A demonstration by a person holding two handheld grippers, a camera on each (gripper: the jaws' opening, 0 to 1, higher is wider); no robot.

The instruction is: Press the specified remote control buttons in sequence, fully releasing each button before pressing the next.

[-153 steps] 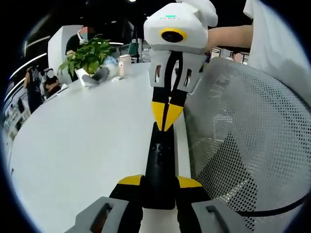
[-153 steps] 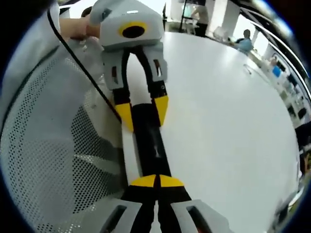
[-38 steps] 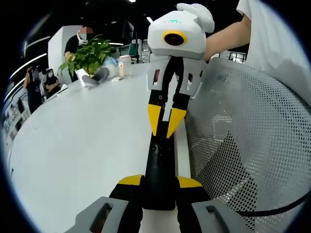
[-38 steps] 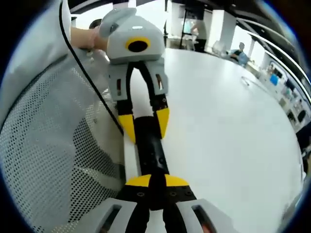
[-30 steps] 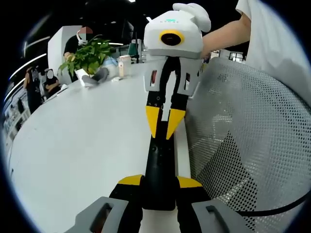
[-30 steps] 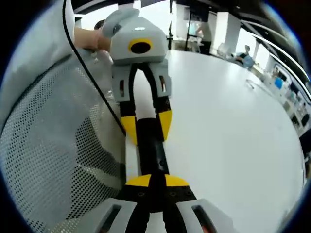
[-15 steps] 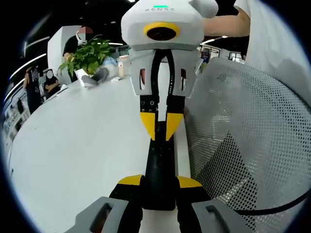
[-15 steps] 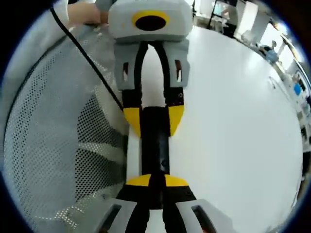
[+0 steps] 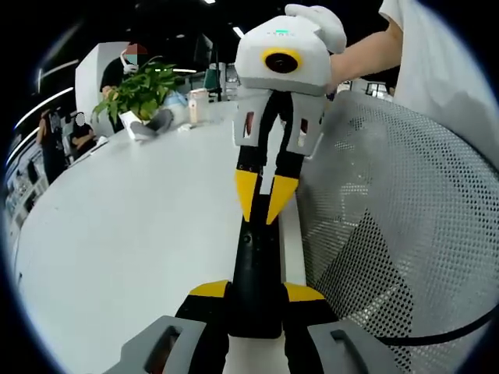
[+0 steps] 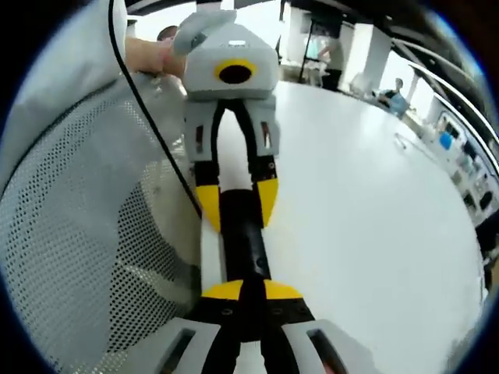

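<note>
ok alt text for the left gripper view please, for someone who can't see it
A black remote control is clamped at its near end between the left gripper's yellow-tipped fingers, lying along the edge of a white table. The right gripper points down over its far end, fingers nearly together. A grey mesh chair back stands beside it, a potted plant farther off.

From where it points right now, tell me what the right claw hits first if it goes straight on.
The black remote, directly under its closed yellow tips. The right claw looks down the remote's length toward the left claw, which grips the far end. How near the tips sit to the remote is unclear.
</note>
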